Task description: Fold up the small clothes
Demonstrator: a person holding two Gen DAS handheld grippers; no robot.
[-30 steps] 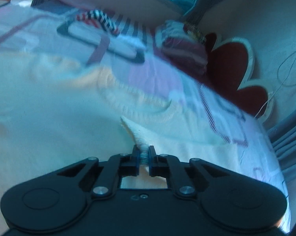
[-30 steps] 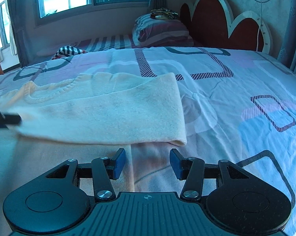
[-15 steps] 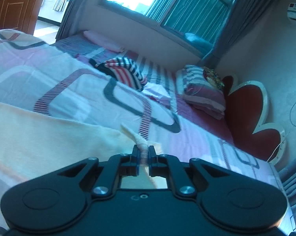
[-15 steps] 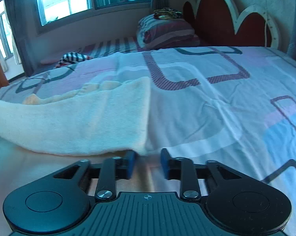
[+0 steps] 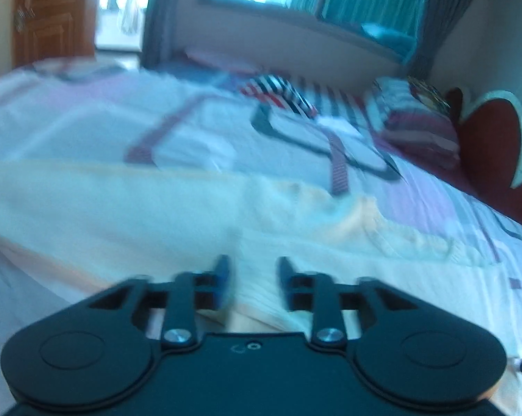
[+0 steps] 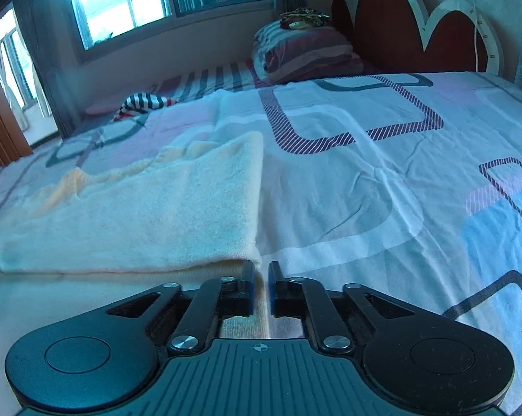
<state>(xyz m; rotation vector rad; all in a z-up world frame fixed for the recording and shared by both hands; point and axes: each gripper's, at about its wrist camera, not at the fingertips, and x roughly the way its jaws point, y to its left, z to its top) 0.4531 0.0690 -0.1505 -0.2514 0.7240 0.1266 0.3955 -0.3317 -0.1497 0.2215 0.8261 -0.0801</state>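
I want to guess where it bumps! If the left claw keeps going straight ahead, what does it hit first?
Most likely the cream sweater. The left claw tilts down at it with its jaws opening, nothing pinched, and the sweater lies right ahead. The picture is blurry, so the exact spot is unclear.

A patterned bedspread (image 6: 382, 173) covers the bed. A scalloped red headboard (image 6: 392, 31) stands at two o'clock, a striped pillow (image 6: 306, 52) beside it; bright windows (image 6: 122, 0) at eleven, a wooden door (image 5: 49, 17) at ten.
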